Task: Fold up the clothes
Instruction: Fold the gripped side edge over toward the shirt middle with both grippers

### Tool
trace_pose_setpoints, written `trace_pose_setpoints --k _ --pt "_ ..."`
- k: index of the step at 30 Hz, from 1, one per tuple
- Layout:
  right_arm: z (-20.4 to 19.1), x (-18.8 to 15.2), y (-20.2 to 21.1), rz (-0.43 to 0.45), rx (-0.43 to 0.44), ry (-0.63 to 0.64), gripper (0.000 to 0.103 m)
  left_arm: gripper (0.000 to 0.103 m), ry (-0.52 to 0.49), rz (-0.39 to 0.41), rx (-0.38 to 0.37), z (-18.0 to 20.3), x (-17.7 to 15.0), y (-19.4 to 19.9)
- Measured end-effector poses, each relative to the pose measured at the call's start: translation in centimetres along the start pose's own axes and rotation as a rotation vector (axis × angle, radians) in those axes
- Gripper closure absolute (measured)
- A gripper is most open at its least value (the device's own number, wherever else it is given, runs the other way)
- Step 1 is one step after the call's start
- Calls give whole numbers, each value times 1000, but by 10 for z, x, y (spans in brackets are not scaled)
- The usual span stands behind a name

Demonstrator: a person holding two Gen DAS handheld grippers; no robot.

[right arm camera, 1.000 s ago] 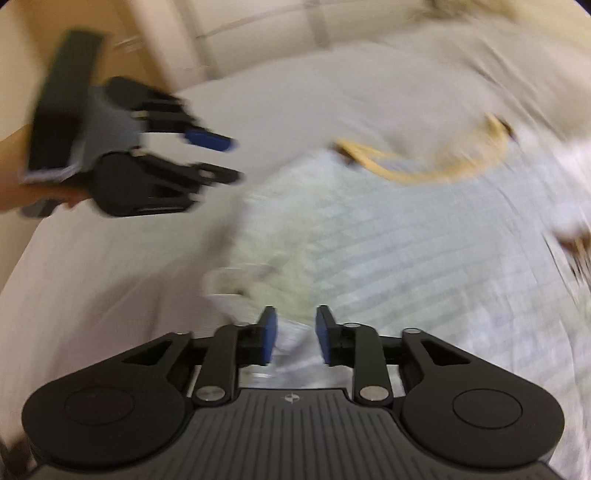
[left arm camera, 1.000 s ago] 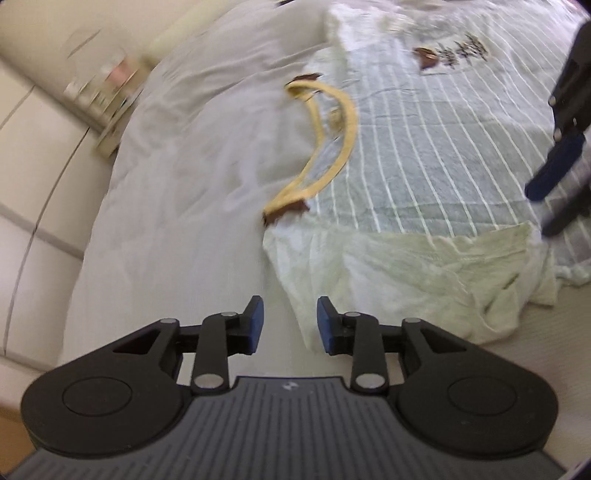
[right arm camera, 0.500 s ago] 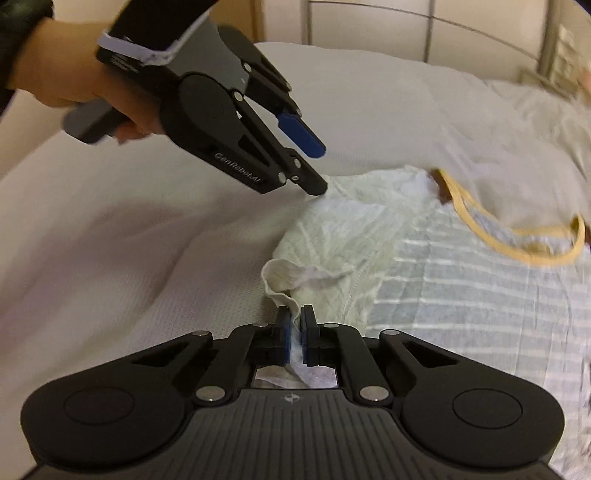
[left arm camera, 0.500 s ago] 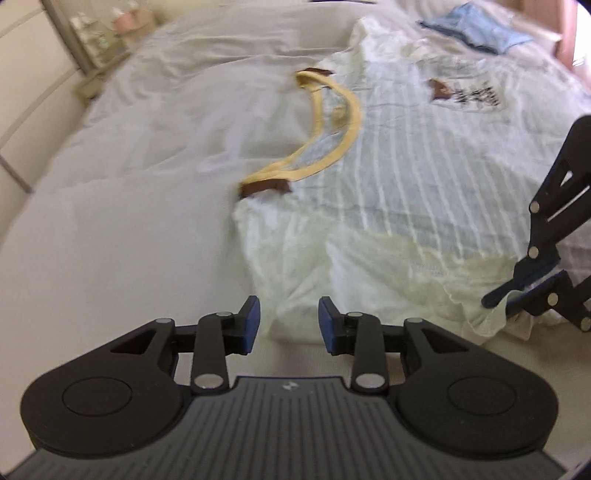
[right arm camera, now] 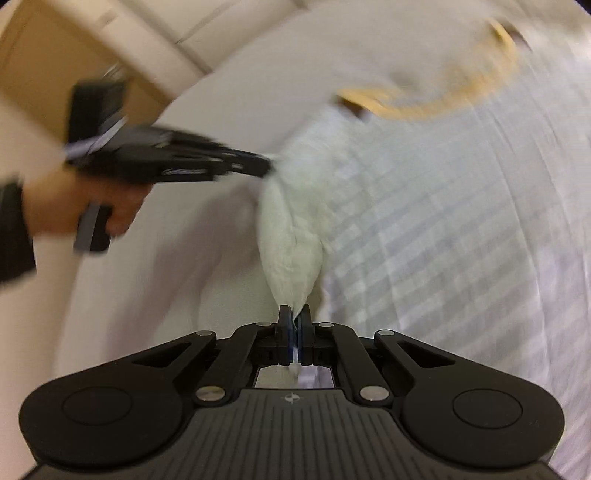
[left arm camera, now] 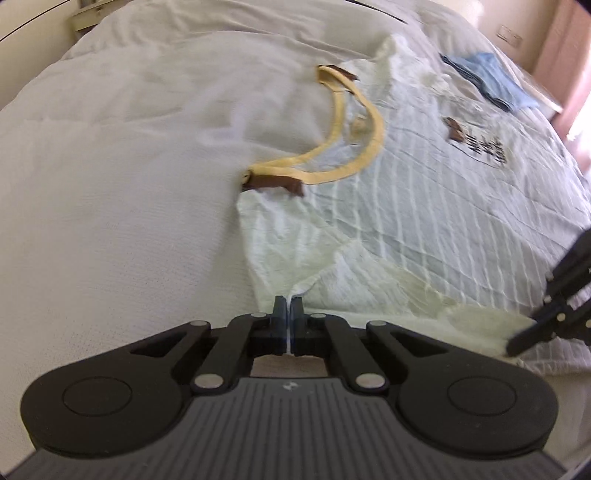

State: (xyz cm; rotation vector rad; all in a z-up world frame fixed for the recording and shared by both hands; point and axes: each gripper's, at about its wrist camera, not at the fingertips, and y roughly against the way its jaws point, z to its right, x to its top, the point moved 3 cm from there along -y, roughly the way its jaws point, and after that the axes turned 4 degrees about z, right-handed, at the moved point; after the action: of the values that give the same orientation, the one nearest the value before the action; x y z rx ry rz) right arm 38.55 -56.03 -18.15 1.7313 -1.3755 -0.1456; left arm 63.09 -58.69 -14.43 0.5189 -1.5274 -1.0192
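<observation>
A pale striped T-shirt (left arm camera: 424,206) with a yellow collar (left arm camera: 354,129) lies flat on the white bed (left arm camera: 110,206). My left gripper (left arm camera: 288,308) is shut on the edge of its cream sleeve (left arm camera: 295,251). At the right edge of the left wrist view, the right gripper (left arm camera: 517,341) pinches the same sleeve's other end. In the right wrist view my right gripper (right arm camera: 294,317) is shut on the sleeve (right arm camera: 291,251), which rises as a bunched strip toward the left gripper (right arm camera: 264,168), held by a hand (right arm camera: 74,206). The shirt (right arm camera: 443,240) spreads to the right.
A folded blue cloth (left arm camera: 487,81) lies at the bed's far right. A dark print (left arm camera: 484,147) marks the shirt's chest. A cream panelled headboard or wall (right arm camera: 221,33) and brown surface (right arm camera: 48,66) stand beyond the bed's edge. White bedding fills the left side.
My left gripper moved in and shut on the sleeve edge. The right gripper, shut half a second ago, has lifted its end, so the sleeve now stretches between both grippers.
</observation>
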Motion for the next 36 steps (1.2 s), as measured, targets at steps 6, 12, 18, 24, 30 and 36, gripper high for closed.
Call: trace_pose_setpoints --k 6,12,18,24,30,36 --pt "8 2 2 -23 -2 -40 87 103 40 7 71 1 -6 -11" --pt "0 -1 24 24 -36 56 61 100 77 33 94 -2 -5 -5" --pt "0 -9 7 1 -45 73 60 100 74 31 113 0 -5 -5" --pt "9 10 2 27 11 -79 97 100 79 26 143 0 -7 -7" --pt "29 21 9 33 -11 -183 97 100 91 11 155 1 -10 -11" --pt "15 8 -8 -154 149 -130 98 102 98 4 190 -2 -7 -15"
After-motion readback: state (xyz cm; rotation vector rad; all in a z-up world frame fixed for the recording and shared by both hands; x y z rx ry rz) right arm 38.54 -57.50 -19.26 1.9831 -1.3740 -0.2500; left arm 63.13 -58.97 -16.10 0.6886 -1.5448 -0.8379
